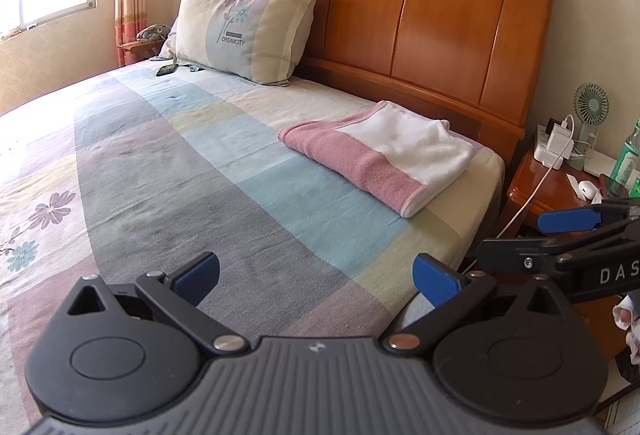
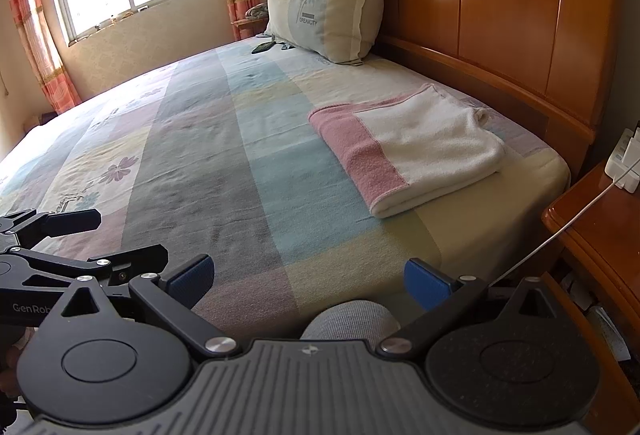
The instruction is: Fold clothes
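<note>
Towel [image 1: 380, 155], pink and white, lies folded on bed [image 1: 200, 171] ahead and right of left tongs [image 1: 316, 275] and right tongs [image 2: 310, 277], both spread apart, empty.

A pink-and-white towel [image 1: 380, 159] lies folded into a flat rectangle on the bed [image 1: 200, 175], right of centre in both frames, near the bed's corner below the headboard [image 1: 420, 15].

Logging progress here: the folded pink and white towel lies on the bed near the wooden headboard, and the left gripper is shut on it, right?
Not quite. The folded pink and white towel lies free; the left gripper is open and empty, as the left wrist view shows.
</note>
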{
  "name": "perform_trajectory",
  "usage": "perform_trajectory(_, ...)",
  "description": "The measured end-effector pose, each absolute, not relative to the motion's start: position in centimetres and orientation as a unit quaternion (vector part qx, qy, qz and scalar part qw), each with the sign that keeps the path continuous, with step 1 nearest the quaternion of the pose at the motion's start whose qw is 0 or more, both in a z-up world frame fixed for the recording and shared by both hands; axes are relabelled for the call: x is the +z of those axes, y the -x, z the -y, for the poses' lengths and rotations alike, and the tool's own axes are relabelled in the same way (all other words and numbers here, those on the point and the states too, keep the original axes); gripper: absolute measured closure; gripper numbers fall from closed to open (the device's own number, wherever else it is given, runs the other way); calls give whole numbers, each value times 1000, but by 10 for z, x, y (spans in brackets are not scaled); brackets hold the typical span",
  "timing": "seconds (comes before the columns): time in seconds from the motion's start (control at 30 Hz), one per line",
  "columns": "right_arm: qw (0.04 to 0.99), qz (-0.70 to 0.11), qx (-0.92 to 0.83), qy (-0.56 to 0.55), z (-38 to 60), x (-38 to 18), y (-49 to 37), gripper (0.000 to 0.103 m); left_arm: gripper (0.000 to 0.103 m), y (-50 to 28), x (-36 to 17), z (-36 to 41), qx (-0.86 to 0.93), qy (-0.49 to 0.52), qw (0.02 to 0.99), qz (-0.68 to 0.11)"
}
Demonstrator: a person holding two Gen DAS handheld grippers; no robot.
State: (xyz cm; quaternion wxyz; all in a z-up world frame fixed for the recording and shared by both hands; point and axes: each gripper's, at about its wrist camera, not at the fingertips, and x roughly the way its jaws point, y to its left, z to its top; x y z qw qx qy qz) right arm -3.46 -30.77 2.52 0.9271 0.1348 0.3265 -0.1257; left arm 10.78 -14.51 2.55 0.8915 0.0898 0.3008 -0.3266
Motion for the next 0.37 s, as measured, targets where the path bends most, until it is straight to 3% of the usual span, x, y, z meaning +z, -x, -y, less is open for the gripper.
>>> perform_trajectory(0.37,928,-326,-127,-131,306,25,35,0,1,-108,25,145,-327,-91,891,-301)
